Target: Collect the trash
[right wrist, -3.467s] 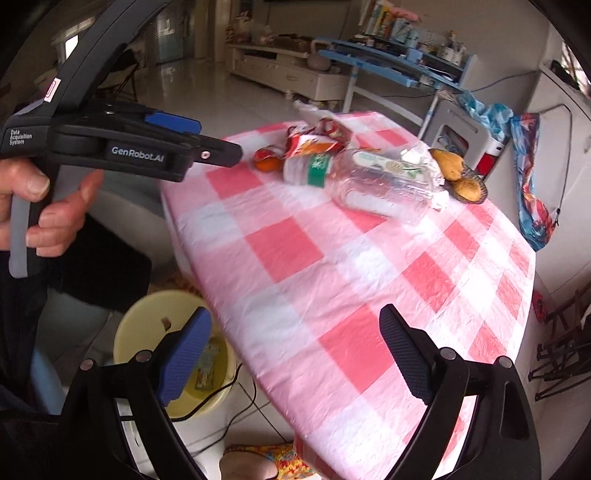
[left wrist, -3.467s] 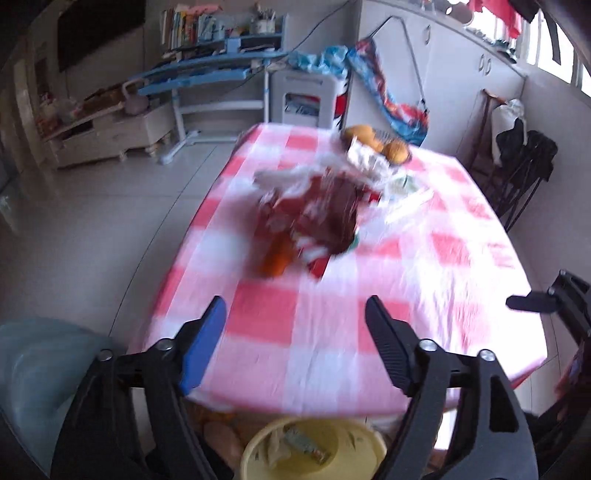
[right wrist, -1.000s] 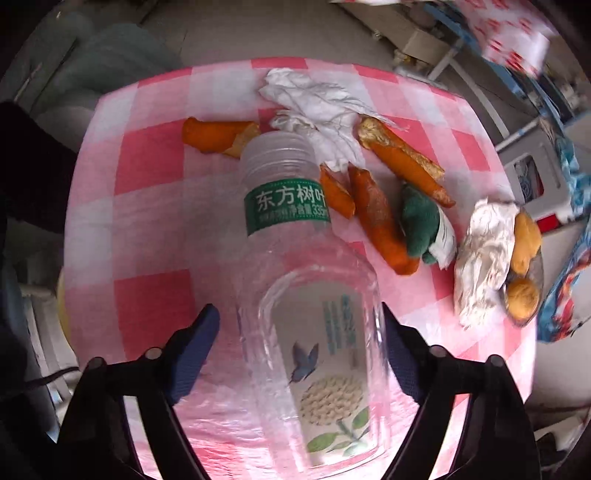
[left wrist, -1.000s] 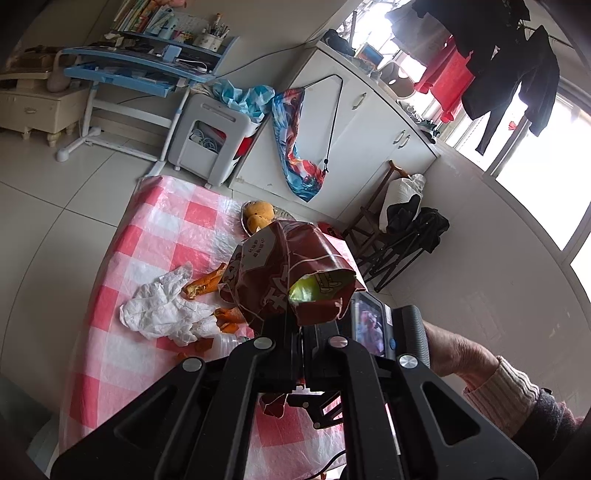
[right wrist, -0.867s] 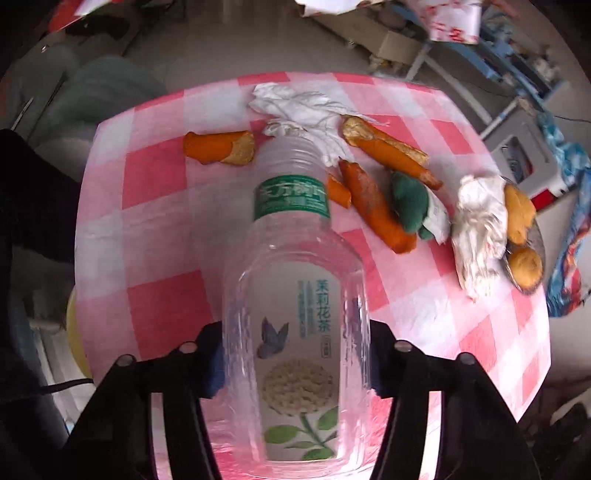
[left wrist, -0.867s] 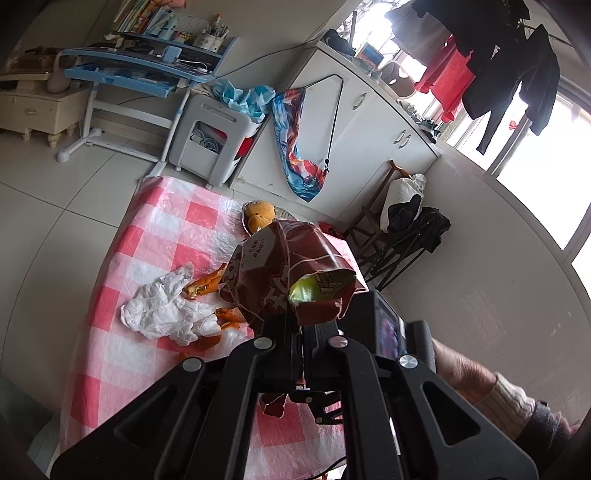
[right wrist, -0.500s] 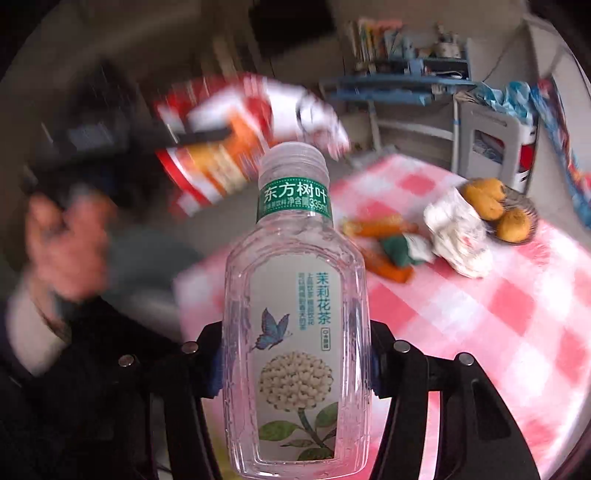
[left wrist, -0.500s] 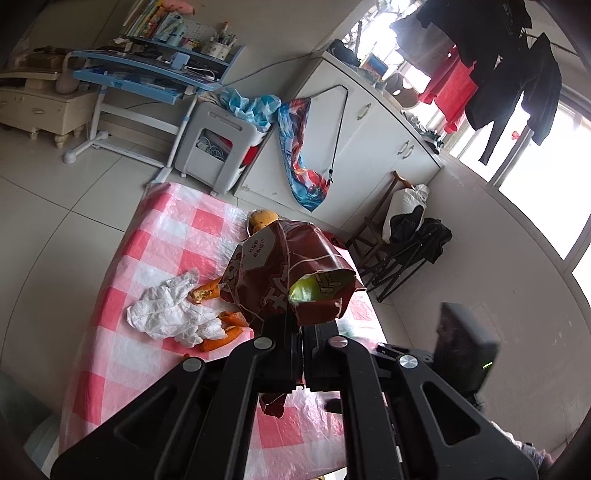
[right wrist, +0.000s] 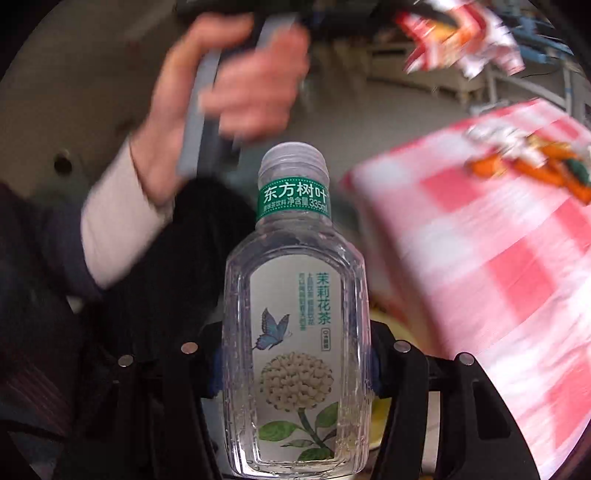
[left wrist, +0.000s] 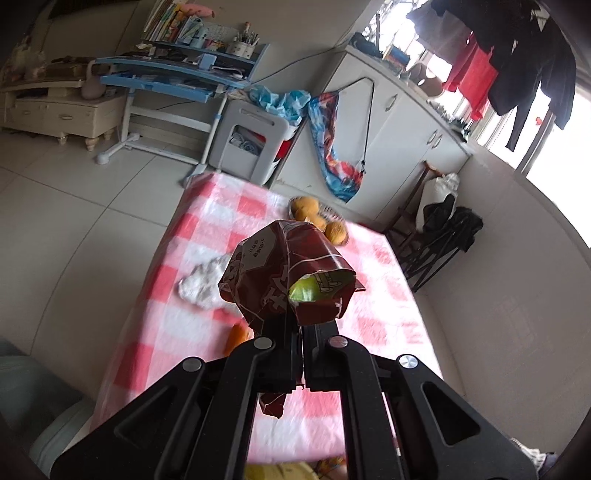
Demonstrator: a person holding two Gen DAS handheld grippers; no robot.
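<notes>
My left gripper [left wrist: 300, 354] is shut on a crumpled dark red snack bag [left wrist: 284, 284] and holds it above the near end of the pink checked table [left wrist: 369, 332]. My right gripper [right wrist: 295, 362] is shut on an empty clear plastic bottle [right wrist: 295, 332] with a green neck label, held off the table's edge. White crumpled paper [left wrist: 201, 284] and an orange peel [left wrist: 236, 338] lie on the table. The snack bag also shows blurred in the right wrist view [right wrist: 461, 33]. More orange peels [right wrist: 535, 170] lie on the table there.
A yellow bin [left wrist: 273, 472] sits below the table's near edge; its rim shows behind the bottle [right wrist: 380, 406]. A dish of oranges [left wrist: 317, 218] stands at the table's far end. Folding chairs [left wrist: 439, 236] stand on the right. The person's hand [right wrist: 236, 85] is close above the bottle.
The right gripper has swung the bottle off the table toward the person and the bin. The left gripper has pulled back toward the near table end with the snack bag.
</notes>
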